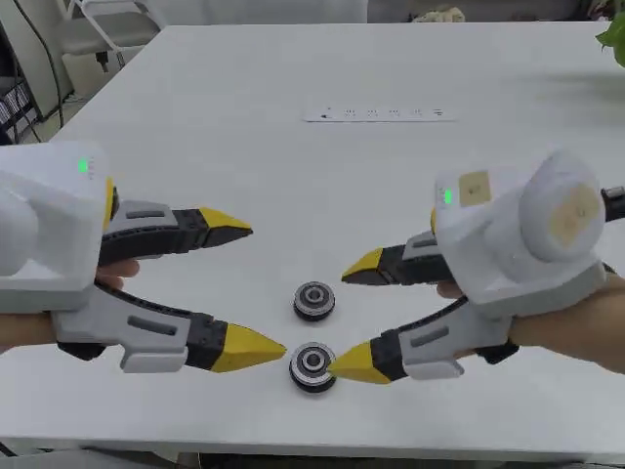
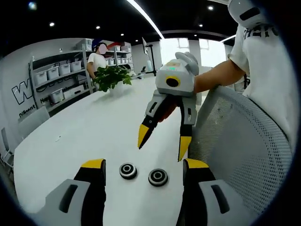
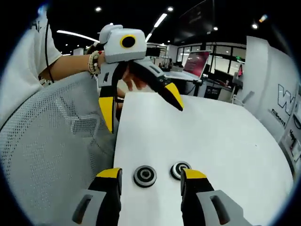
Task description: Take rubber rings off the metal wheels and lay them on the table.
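Note:
Two small metal wheels with black rubber rings lie flat on the white table (image 1: 293, 176), the far wheel (image 1: 313, 300) and the near wheel (image 1: 312, 364). My left gripper (image 1: 266, 288) stands open left of them; its lower yellow tip almost touches the near wheel. Facing it, my right gripper (image 1: 337, 320) is open too, lower tip at the near wheel's other side. In the left gripper view both wheels (image 2: 128, 170) (image 2: 158, 177) lie just ahead of my open left gripper (image 2: 144, 165). The right gripper view has them (image 3: 145, 175) (image 3: 180, 169) between the tips of my right gripper (image 3: 151, 174).
A white power strip (image 1: 381, 114) lies flat farther back on the table. A folding chair (image 1: 103, 24) stands beyond the far left corner, a plant (image 1: 615, 34) at the far right edge. A mesh chair back (image 2: 235, 141) is close by the near edge.

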